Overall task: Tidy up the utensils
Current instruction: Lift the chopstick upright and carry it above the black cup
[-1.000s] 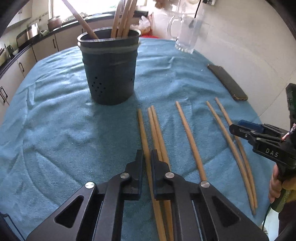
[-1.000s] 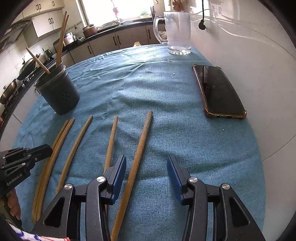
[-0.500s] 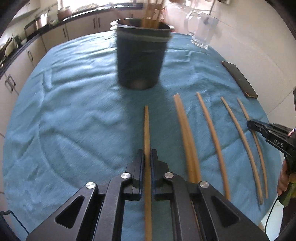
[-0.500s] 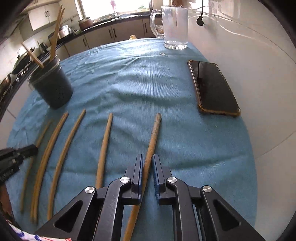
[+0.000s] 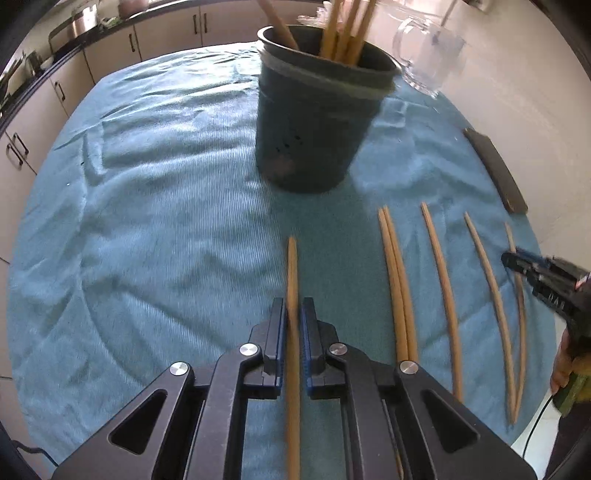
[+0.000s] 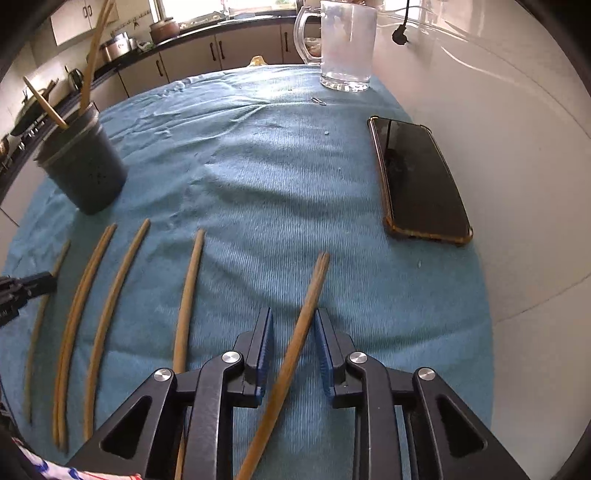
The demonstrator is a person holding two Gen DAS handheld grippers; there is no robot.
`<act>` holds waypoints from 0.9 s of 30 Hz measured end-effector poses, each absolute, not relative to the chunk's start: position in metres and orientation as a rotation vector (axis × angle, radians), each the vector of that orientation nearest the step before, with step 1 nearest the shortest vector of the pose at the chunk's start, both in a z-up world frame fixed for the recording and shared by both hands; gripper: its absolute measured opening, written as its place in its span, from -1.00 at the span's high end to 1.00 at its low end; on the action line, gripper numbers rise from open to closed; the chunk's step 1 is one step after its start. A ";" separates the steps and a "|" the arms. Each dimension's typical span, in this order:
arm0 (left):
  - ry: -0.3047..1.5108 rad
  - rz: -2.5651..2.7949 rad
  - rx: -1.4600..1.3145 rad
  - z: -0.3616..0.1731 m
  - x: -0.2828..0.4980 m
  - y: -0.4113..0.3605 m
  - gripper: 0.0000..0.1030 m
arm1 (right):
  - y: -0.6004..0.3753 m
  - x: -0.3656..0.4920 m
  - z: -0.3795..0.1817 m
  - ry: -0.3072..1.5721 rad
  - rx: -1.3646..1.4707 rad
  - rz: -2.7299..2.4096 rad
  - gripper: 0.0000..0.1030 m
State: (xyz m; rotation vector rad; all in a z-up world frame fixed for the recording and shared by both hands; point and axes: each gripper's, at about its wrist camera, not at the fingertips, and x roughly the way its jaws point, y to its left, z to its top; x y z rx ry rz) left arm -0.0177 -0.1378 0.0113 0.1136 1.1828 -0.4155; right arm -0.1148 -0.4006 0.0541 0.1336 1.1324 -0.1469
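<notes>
Although pressed tight at the left gripper, pinching one wooden chopstick lengthwise with its tip forward, parted at the right gripper. Between those spread pads, a second chopstick, close against the right-hand pad, with a clear gap to the left-hand one. Cannot tell whether lifted off or resting on the blue towel.

Straight ahead of the left gripper and a little to its right, upright on the towel: a dark utensil holder, already filled with several chopsticks leaning out over its rim. Well apart from the held chopstick's tip.

To the right of the left gripper, flat on the towel in a loose row: a touching pair of chopsticks, then a single chopstick, then a curved chopstick just beside the right gripper's stick.

Far ahead of the right gripper, near the towel's far edge, a glass mug. Ahead and to the right of the same gripper, lying flat, a smartphone with a dark screen.
</notes>
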 end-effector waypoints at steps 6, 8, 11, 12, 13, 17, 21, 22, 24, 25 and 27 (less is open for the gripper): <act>1.150 -0.400 0.093 0.011 -0.006 -0.141 0.86 | -0.404 -0.093 0.054 1.158 0.115 -0.152 0.56; 1.119 -0.402 0.123 0.011 -0.011 -0.143 0.86 | -0.404 -0.089 0.054 1.142 0.116 -0.159 0.77; 1.082 -0.394 0.178 0.012 -0.021 -0.145 0.90 | -0.401 -0.090 0.054 1.110 0.113 -0.161 0.85; 1.068 -0.390 0.167 0.015 -0.023 -0.142 0.90 | -0.401 -0.090 0.054 1.103 0.122 -0.156 0.86; 1.051 -0.387 0.155 0.020 -0.026 -0.138 0.90 | -0.402 -0.092 0.057 1.088 0.140 -0.149 0.86; 0.954 -0.381 0.114 0.053 -0.044 -0.122 0.90 | -0.404 -0.108 0.084 0.988 0.190 -0.136 0.86; 0.845 -0.403 0.072 0.093 -0.074 -0.107 0.90 | -0.401 -0.130 0.120 0.879 0.197 -0.116 0.85; 0.818 -0.410 0.061 0.102 -0.082 -0.103 0.90 | -0.399 -0.138 0.130 0.849 0.198 -0.109 0.85; 0.772 -0.421 0.047 0.117 -0.096 -0.096 0.90 | -0.395 -0.150 0.145 0.804 0.204 -0.095 0.85; 0.742 -0.427 0.040 0.127 -0.105 -0.093 0.90 | -0.392 -0.157 0.154 0.777 0.208 -0.088 0.85; 0.696 -0.439 0.029 0.142 -0.116 -0.087 0.90 | -0.388 -0.168 0.167 0.734 0.215 -0.078 0.85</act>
